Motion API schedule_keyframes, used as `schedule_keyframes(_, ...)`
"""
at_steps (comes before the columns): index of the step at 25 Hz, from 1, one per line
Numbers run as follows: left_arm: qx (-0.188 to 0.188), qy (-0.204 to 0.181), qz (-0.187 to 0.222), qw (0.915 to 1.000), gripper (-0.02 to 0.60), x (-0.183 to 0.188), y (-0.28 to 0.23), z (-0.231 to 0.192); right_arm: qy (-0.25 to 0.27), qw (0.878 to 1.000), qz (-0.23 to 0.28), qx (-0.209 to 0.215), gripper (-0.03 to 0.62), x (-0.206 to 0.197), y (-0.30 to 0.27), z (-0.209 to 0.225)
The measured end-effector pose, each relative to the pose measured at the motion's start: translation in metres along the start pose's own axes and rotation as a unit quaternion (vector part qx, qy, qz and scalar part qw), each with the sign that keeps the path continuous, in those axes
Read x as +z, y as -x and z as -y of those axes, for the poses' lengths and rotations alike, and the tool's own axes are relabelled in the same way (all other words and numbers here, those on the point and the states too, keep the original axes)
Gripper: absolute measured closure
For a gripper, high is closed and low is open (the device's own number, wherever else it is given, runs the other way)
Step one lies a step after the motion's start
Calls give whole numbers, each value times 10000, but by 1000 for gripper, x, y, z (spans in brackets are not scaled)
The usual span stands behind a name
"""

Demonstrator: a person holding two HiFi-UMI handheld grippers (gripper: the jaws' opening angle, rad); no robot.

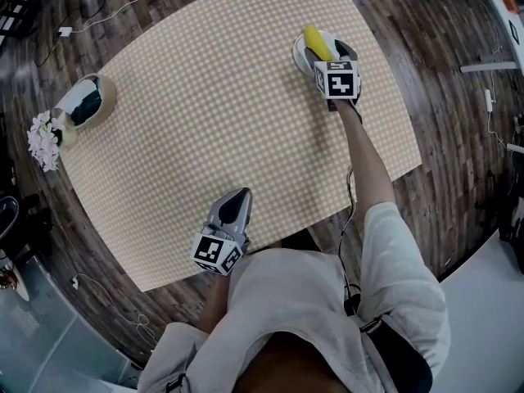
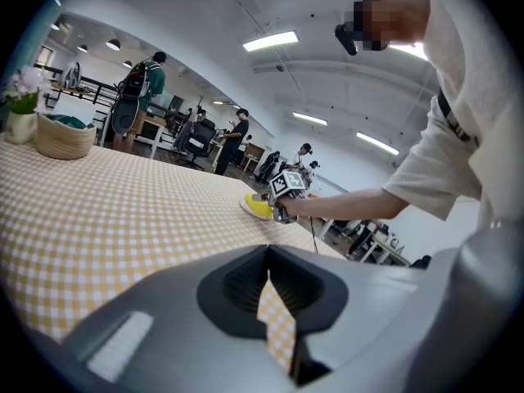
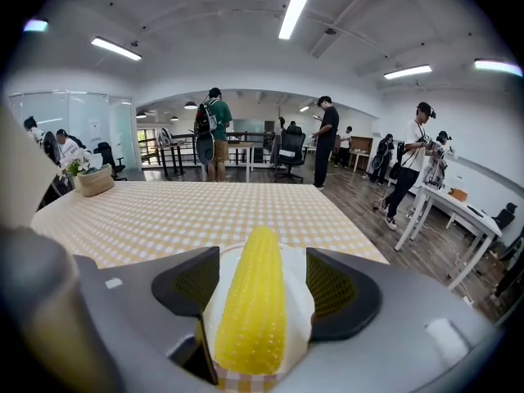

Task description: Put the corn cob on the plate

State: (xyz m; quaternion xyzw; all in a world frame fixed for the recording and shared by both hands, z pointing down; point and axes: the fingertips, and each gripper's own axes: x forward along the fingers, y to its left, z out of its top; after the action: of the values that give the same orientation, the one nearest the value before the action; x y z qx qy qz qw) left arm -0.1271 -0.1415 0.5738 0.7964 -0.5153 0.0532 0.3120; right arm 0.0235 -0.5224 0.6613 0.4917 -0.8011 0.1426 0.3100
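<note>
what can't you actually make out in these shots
- Head view: the right gripper covers the near part of the plate and corn cob.
- Basket contents: too small in the head view, mostly behind its rim in the left gripper view.
- Right gripper view: the corn cob hides where it rests on the plate.

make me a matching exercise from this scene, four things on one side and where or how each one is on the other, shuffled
Things:
1. corn cob
2. right gripper
3. left gripper
4. basket

States:
A. jaws together, empty, by the table's near edge
B. at the table's left corner, beside flowers
C. lying on the white plate
D. jaws open either side of the cob, not pressing it

Pairs: 1-C, 2-D, 3-A, 4-B
</note>
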Motion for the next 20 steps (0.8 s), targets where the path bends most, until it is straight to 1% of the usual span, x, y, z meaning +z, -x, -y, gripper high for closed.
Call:
schedule_keyframes(1, -18, -3, -7, 10000, 574, 0, -1, 1, 33, 10000, 94, 6, 269, 6, 5, 1)
schedule_keyframes(2, -39, -10, -12, 10000, 574, -1, -1, 2, 66, 9998, 169, 20, 274, 10, 9, 0)
schedule_keyframes(4, -78, -42, -4, 10000, 574, 0, -1, 4, 122, 9995, 307, 2, 322, 19, 18, 0)
schedule_keyframes(5, -94, -56, 9, 9999, 574, 1, -1, 6, 144, 9991, 395, -68, 368, 23, 23, 1)
schedule_keyframes(7, -122, -85, 38, 9999, 574, 2, 0, 8, 190, 9975, 595, -315, 486, 28, 33, 5)
schedule_keyframes(8, -131, -104, 47, 9998, 574, 3, 1, 9, 219, 9964, 688, -440, 569, 29, 37, 6)
schedule_keyframes(9, -136, -123, 51, 9998, 574, 3, 2, 10, 246, 9956, 749, -510, 597, 29, 40, 5)
schedule_keyframes(12, -118, -174, 60, 9998, 574, 3, 7, 13, 238, 9958, 776, -413, 597, 24, 46, -2)
schedule_keyframes(15, -104, -230, 85, 9996, 574, 4, 12, 18, 80, 9965, 792, -237, 597, 20, 53, -7)
schedule_keyframes(17, -117, -253, 104, 9996, 574, 4, 15, 21, 10, 9956, 926, -127, 596, 23, 63, -12)
schedule_keyframes(20, -201, -332, 138, 9992, 574, 2, 17, 30, -134, 9917, 1279, -6, 597, 36, 93, -19)
